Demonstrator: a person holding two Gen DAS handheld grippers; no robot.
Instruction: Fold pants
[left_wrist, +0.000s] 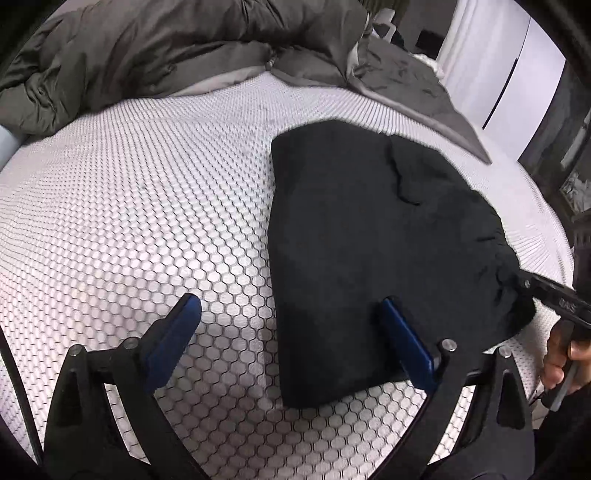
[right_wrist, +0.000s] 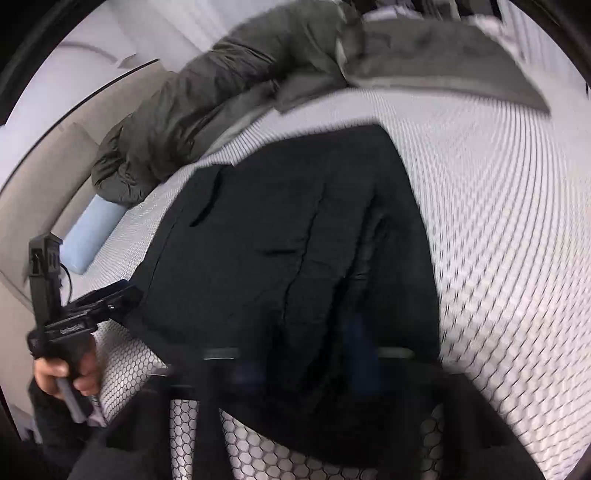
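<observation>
The black pants (left_wrist: 369, 240) lie folded into a compact block on the white honeycomb mattress (left_wrist: 147, 203). My left gripper (left_wrist: 291, 314) stands wide open just above the block's near left edge. Its right blue pad (left_wrist: 402, 332) is over the fabric and its left pad is over bare mattress. In the right wrist view the pants (right_wrist: 295, 240) fill the middle. My right gripper (right_wrist: 306, 354) is blurred there, its blue pads drawn in on the near edge of the fabric. The left wrist view shows the right gripper's finger (left_wrist: 554, 299) at the pants' right corner.
A crumpled grey duvet (left_wrist: 147, 48) lies along the far side of the bed. A light blue bolster (right_wrist: 92, 232) rests by the beige headboard (right_wrist: 37, 184). White wardrobe doors (left_wrist: 498, 74) stand beyond the bed. A hand (right_wrist: 62, 369) holds the left gripper's handle.
</observation>
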